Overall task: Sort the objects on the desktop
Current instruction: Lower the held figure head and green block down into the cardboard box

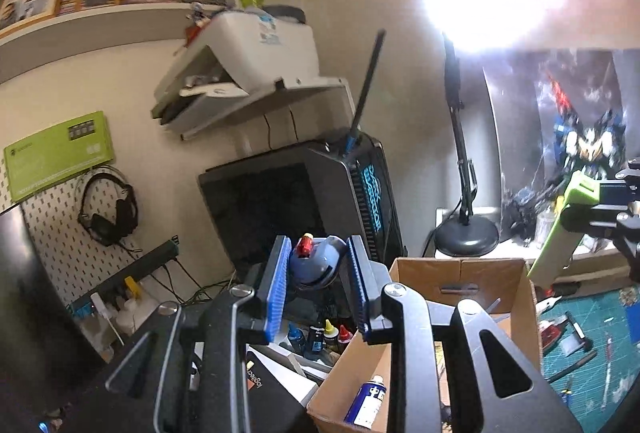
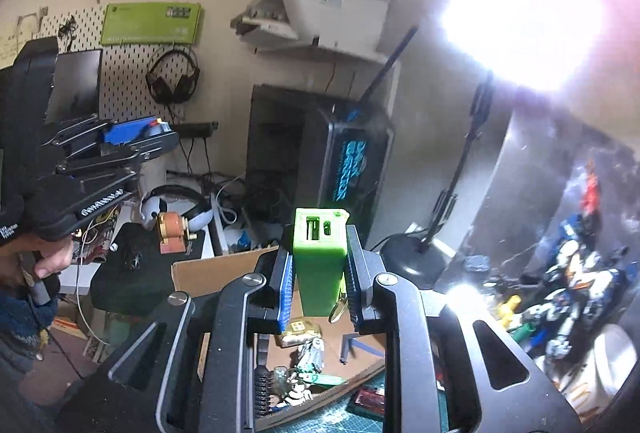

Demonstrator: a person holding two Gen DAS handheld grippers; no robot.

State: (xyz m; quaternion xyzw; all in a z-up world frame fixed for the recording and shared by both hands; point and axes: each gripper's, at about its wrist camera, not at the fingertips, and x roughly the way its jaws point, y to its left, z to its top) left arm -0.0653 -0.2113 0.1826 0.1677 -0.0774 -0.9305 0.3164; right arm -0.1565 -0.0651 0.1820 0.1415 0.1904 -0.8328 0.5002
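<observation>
My left gripper (image 1: 319,247) is shut on a rounded blue-grey toy piece (image 1: 320,265) with a red and gold tip, held in the air left of an open cardboard box (image 1: 460,271). My right gripper (image 2: 320,245) is shut on an upright bright green plastic case (image 2: 320,261), above the same cardboard box (image 2: 224,267). At the right edge of the left wrist view, the right gripper (image 1: 580,207) carries the green case (image 1: 558,237). The right wrist view shows the left gripper (image 2: 136,135) at the left, held by a hand (image 2: 48,261).
The box holds a blue spray can (image 1: 368,399), a figurine and other small items. Ink bottles (image 1: 320,337) stand left of it. Behind are a black PC tower (image 1: 360,193), a glaring desk lamp (image 1: 466,239) and a printer shelf (image 1: 248,73). A green cutting mat (image 1: 592,353) lies right.
</observation>
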